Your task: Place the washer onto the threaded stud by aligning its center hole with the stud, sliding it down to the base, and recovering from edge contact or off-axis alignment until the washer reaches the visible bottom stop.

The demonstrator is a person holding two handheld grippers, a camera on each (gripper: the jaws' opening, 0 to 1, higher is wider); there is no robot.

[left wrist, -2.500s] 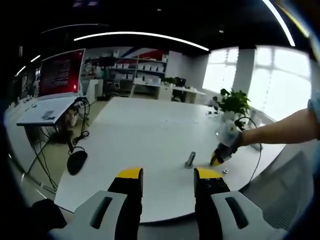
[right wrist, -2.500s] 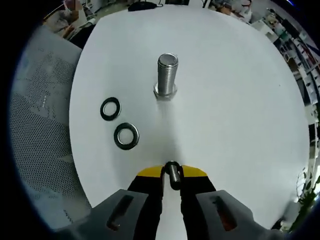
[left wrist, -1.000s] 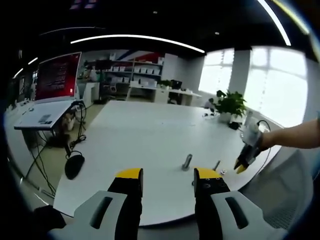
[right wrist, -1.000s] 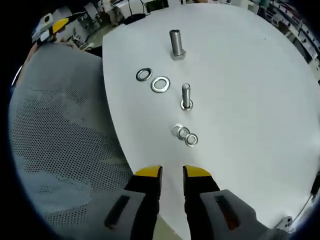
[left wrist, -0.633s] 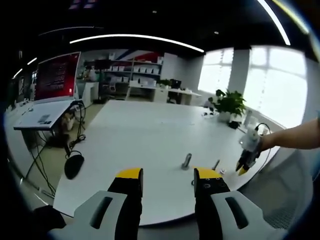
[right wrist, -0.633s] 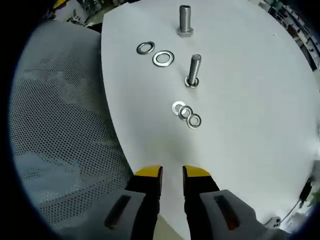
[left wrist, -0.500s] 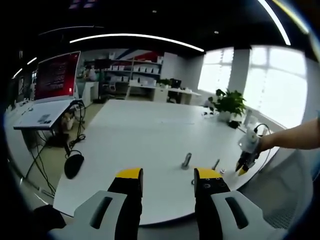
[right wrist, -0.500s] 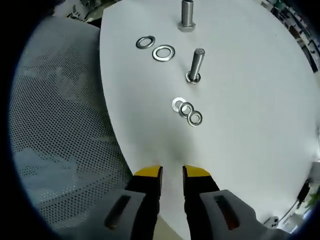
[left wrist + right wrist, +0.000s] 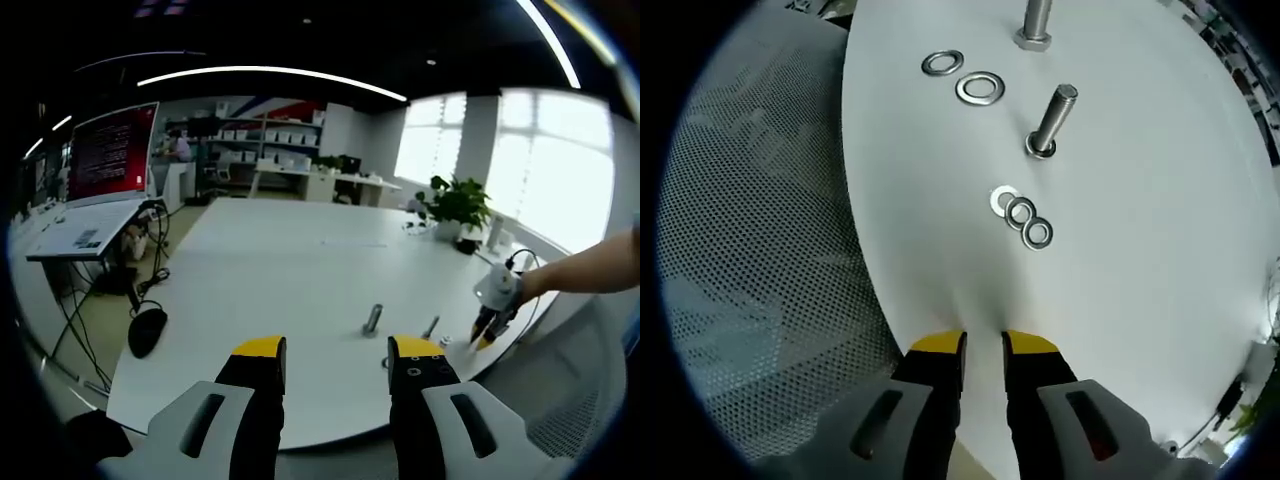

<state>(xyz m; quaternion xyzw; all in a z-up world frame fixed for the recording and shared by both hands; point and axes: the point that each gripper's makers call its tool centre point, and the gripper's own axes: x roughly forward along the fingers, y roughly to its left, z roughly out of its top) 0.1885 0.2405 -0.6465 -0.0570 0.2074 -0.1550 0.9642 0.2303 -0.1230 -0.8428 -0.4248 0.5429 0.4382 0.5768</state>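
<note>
In the right gripper view, three small washers point(image 9: 1021, 213) lie in a touching row on the white table point(image 9: 1140, 250). Just beyond them stands a small threaded stud point(image 9: 1050, 122), leaning in the picture. Farther off are two large washers point(image 9: 980, 88) and a large stud point(image 9: 1037, 22). My right gripper point(image 9: 983, 345) hovers over the table's near edge, open by a narrow gap with nothing in it. In the left gripper view, my left gripper point(image 9: 338, 350) is open and empty, well back from the large stud point(image 9: 373, 320) and small stud point(image 9: 430, 327). The right gripper point(image 9: 487, 325) points down beside them.
A grey mesh chair point(image 9: 760, 250) sits close against the table edge at the left of the right gripper view. In the left gripper view a potted plant point(image 9: 455, 205) and a cable stand at the table's far right. A red screen point(image 9: 115, 150) and desks are at the left.
The right gripper has let go of the small stud, which now stands on the table. It then drew back to the table edge and has edged nearer the small washers. The left gripper stays put.
</note>
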